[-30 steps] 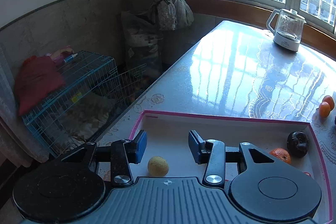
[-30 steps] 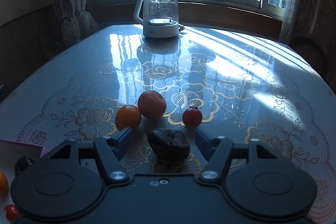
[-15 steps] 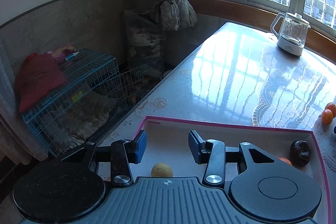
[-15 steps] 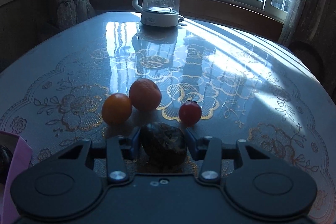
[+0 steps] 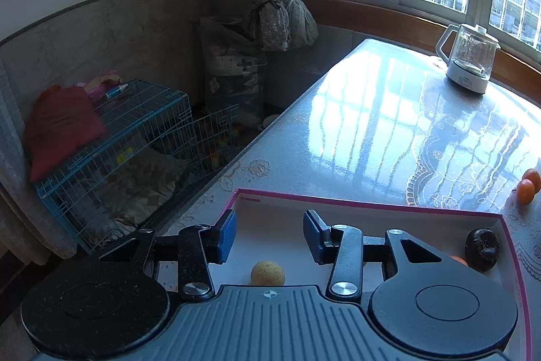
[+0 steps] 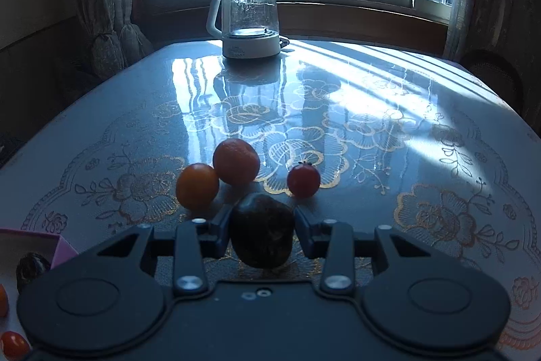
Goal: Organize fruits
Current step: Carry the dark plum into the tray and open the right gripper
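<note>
Meanwhile right gripper (image 6: 261,227) clamps dark fruit (image 6: 261,230); left gripper (image 5: 269,234) gapes over tray (image 5: 365,203).

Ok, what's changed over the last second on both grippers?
The right gripper closed its fingers onto the dark fruit, which a second ago sat loose between them. The left gripper stayed open above the pink-rimmed box while its view drifted slightly. The three small fruits on the table haven't moved.

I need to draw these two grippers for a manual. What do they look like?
Both look alike: a black body with two round discs, angular black linkage arms with silver screws. The left gripper has blue pads on its fingers and a ribbed grey plate with a small crosshair mark. The right gripper looks darker. No cables or sleeves show.
</note>
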Action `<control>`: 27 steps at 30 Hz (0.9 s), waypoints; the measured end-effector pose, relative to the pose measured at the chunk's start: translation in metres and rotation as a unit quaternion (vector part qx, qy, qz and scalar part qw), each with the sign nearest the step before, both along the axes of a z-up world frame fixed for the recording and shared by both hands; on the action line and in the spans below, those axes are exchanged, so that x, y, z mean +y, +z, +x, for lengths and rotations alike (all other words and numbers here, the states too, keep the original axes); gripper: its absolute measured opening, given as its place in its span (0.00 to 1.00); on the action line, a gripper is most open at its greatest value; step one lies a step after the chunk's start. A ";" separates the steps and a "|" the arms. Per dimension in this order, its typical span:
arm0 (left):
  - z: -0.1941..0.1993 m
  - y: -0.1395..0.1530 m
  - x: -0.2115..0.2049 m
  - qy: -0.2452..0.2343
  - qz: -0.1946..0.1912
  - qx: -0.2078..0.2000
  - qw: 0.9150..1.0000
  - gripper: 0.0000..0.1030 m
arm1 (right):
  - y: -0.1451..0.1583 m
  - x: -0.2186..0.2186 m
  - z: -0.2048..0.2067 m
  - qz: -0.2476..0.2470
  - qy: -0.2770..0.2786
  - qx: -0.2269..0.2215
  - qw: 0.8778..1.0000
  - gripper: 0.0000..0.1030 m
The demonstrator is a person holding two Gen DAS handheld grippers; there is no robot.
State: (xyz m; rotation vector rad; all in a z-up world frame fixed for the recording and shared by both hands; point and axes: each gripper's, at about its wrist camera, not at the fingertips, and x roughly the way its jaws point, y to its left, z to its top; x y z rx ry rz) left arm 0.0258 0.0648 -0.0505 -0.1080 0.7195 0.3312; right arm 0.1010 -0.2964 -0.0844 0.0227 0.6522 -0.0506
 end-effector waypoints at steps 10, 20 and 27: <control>-0.004 0.002 0.002 0.002 -0.003 -0.006 1.000 0.43 | 0.029 0.030 -0.036 0.046 0.056 -0.019 0.997 0.37; -0.010 0.004 0.005 0.002 -0.005 -0.010 1.000 0.43 | 0.046 0.100 -0.064 0.112 0.182 0.012 0.977 0.37; -0.015 0.006 0.011 0.009 -0.006 -0.013 1.000 0.43 | 0.036 0.148 -0.078 0.098 0.254 0.038 0.962 0.39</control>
